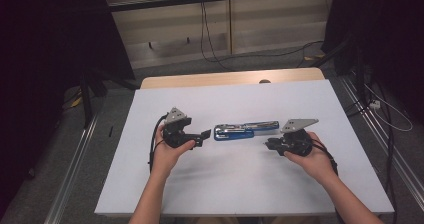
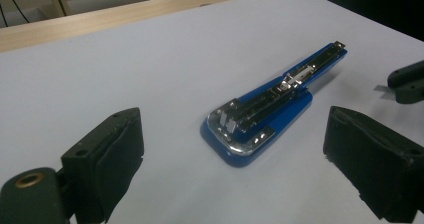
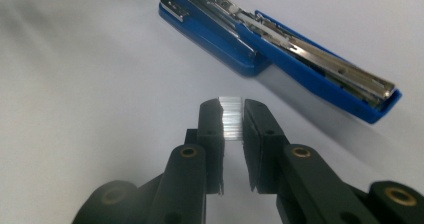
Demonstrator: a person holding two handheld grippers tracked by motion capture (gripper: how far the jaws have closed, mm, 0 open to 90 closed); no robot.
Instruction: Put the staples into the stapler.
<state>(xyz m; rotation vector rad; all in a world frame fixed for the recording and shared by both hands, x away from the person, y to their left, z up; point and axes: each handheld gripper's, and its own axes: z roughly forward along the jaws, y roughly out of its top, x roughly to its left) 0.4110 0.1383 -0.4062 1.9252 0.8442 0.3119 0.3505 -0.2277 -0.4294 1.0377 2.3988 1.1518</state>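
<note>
I am looking down on a white bench (image 1: pixel 240 184) with a blue stapler (image 1: pixel 246 131) lying opened out flat near its middle, its metal magazine rail facing up. In the high view the stapler is lying crosswise, its broad rounded end toward my left claw (image 1: pixel 206 133) and its narrow end toward the right side of the bench.

My left claw is hanging just beside that broad end without touching it. In the left gripper view its jaws are standing wide apart, with nothing between them, and the stapler (image 2: pixel 272 109) is lying on the bench ahead, framed in the gap.

My right claw (image 1: pixel 268 145) is sitting near the stapler's narrow end, slightly on my side of it, apart from it. In the right gripper view its jaws are drawn in narrow and are pinching a small silvery strip of staples (image 3: pixel 231 118) between the pads, the strip reaching to the tips. Beyond it the stapler (image 3: pixel 280 49) is lying at a slant with its rail (image 3: pixel 320 59) showing. The same staple strip (image 2: pixel 386 88) is peeking out from the right claw at the right edge of the left gripper view.

Both hands are gripping the claw bodies from below, with the cables trailing back toward the wrists.
</note>
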